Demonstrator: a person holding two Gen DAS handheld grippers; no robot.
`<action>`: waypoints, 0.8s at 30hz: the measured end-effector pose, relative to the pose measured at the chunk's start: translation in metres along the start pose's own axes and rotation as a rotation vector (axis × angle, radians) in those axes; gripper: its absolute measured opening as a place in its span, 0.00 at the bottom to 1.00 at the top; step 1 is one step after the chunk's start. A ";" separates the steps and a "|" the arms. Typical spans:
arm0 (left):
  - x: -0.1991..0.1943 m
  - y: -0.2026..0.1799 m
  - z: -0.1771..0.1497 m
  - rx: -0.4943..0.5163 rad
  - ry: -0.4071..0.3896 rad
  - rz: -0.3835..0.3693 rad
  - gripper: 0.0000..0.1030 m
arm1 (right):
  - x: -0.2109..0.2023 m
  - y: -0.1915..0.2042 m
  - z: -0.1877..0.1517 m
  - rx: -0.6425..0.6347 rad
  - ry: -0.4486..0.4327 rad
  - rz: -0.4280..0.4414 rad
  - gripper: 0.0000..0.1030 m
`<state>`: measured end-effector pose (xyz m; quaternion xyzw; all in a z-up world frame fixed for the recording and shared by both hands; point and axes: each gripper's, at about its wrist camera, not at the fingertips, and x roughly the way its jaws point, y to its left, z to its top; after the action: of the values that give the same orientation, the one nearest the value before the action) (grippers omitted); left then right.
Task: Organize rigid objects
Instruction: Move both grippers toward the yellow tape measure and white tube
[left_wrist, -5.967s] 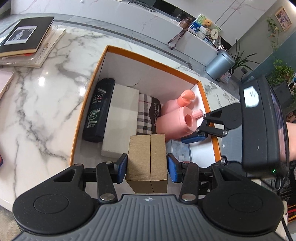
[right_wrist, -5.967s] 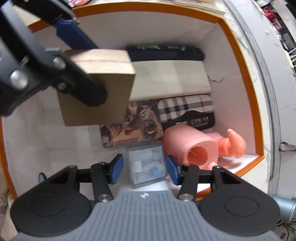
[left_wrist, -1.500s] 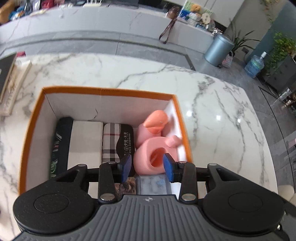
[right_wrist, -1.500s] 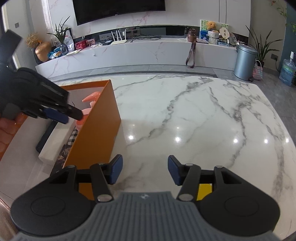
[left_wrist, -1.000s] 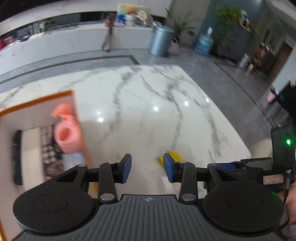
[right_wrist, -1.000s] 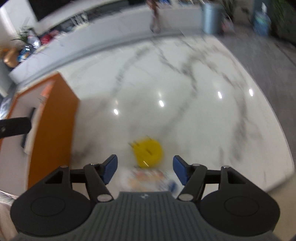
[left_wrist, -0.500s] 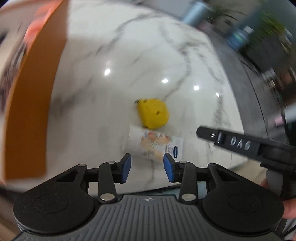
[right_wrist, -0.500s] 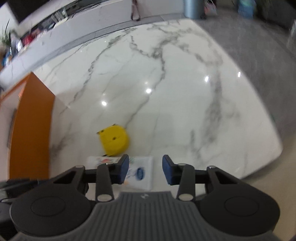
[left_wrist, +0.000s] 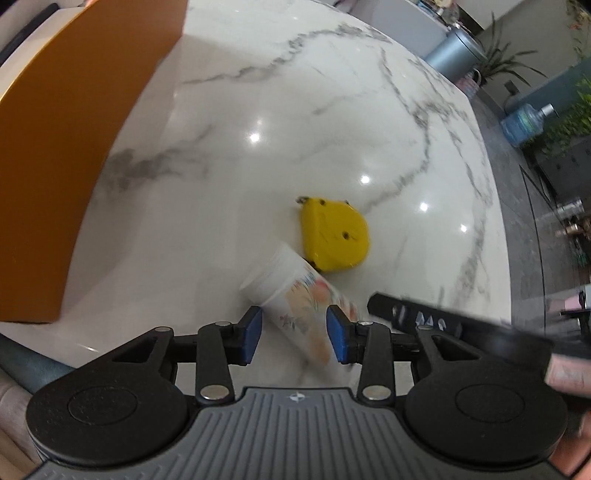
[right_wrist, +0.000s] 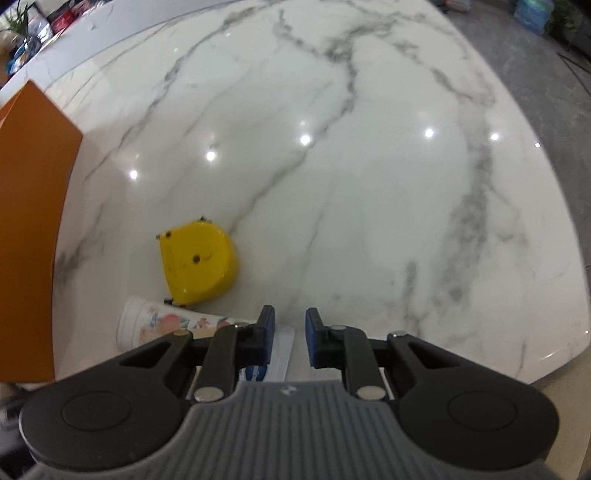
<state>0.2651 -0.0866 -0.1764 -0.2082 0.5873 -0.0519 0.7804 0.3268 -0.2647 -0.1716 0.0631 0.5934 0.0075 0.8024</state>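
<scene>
A white tube with a floral print (left_wrist: 295, 295) lies on the marble table, cap end pointing up-left. My left gripper (left_wrist: 294, 334) is open, its blue pads on either side of the tube. A yellow tape measure (left_wrist: 334, 238) lies just beyond the tube, touching it. In the right wrist view the tube (right_wrist: 166, 325) lies at lower left, partly under my right gripper (right_wrist: 290, 341), whose pads stand a narrow gap apart with nothing between them. The tape measure (right_wrist: 197, 266) sits just beyond the tube.
The orange wall of the storage box (left_wrist: 66, 147) stands to the left, and shows in the right wrist view (right_wrist: 29, 229) too. The table edge (right_wrist: 554, 354) curves close on the right. My right gripper's arm (left_wrist: 461, 328) crosses the left wrist view at right.
Both grippers left the box and swung right to the tube and tape measure. My left gripper has come down around the tube. My right gripper's pads have narrowed.
</scene>
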 end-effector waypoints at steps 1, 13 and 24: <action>0.001 0.002 0.002 -0.008 -0.003 0.002 0.38 | 0.000 0.001 -0.001 -0.012 0.003 0.014 0.17; 0.001 -0.010 0.000 0.011 -0.007 0.070 0.59 | -0.010 -0.025 0.000 0.152 -0.069 0.130 0.11; 0.014 -0.033 -0.006 0.083 -0.099 0.197 0.50 | -0.020 -0.032 -0.001 0.216 -0.164 0.152 0.28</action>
<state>0.2693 -0.1226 -0.1778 -0.1195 0.5632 0.0113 0.8176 0.3179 -0.2977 -0.1566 0.1944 0.5169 -0.0008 0.8337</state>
